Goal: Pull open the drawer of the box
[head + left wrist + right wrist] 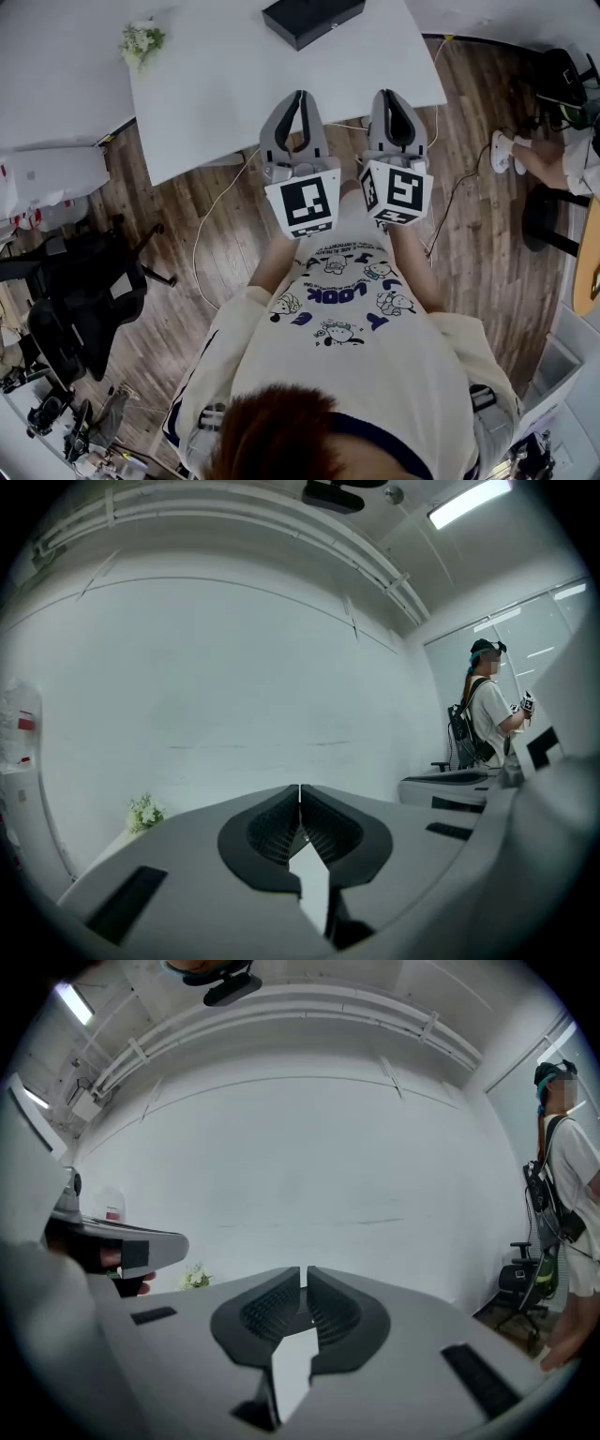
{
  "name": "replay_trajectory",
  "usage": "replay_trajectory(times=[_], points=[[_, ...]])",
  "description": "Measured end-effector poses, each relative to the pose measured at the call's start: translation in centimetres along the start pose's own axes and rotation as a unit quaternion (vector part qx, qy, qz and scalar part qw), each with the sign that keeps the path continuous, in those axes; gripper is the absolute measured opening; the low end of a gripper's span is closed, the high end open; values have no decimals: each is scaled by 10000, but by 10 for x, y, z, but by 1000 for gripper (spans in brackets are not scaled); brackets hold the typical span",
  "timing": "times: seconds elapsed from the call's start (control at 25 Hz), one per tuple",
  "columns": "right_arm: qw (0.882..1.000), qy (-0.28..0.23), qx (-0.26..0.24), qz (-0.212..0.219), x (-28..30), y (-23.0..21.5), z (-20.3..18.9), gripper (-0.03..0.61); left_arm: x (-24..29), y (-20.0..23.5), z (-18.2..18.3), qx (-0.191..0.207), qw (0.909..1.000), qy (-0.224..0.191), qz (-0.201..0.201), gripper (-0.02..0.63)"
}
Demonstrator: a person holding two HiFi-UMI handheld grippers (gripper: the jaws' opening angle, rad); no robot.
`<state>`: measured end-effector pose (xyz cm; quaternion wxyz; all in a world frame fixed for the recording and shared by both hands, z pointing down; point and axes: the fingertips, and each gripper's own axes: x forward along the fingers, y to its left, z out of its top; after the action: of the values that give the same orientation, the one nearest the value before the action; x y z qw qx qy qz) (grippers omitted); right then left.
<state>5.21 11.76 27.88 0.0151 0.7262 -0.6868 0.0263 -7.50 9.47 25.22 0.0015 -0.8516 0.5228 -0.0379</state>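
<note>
Box [312, 19] — one, black — lies on the white table [234, 84] at top centre, in the head view only. Left gripper [300, 97] and right gripper [395, 96], two in all, sit mid-frame, jaws pressed together on nothing; their own views show wall and one flower sprig [142, 812].

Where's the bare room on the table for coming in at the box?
The white table is bare from the flowers at its far left corner across to the black box at the far edge, and along the near edge by the left gripper and right gripper. Crowded: the floor at left, with black chairs.
</note>
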Motion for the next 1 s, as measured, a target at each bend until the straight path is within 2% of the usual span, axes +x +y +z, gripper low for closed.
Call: replay_trajectory(times=[0.44, 1.0], points=[[9996, 253, 127, -25, 27, -6, -11, 41, 25, 12, -13, -97, 9996, 235, 78, 17], [9975, 600, 186, 339, 106, -19, -27, 41, 96, 25, -21, -167, 9978, 489, 409, 18]])
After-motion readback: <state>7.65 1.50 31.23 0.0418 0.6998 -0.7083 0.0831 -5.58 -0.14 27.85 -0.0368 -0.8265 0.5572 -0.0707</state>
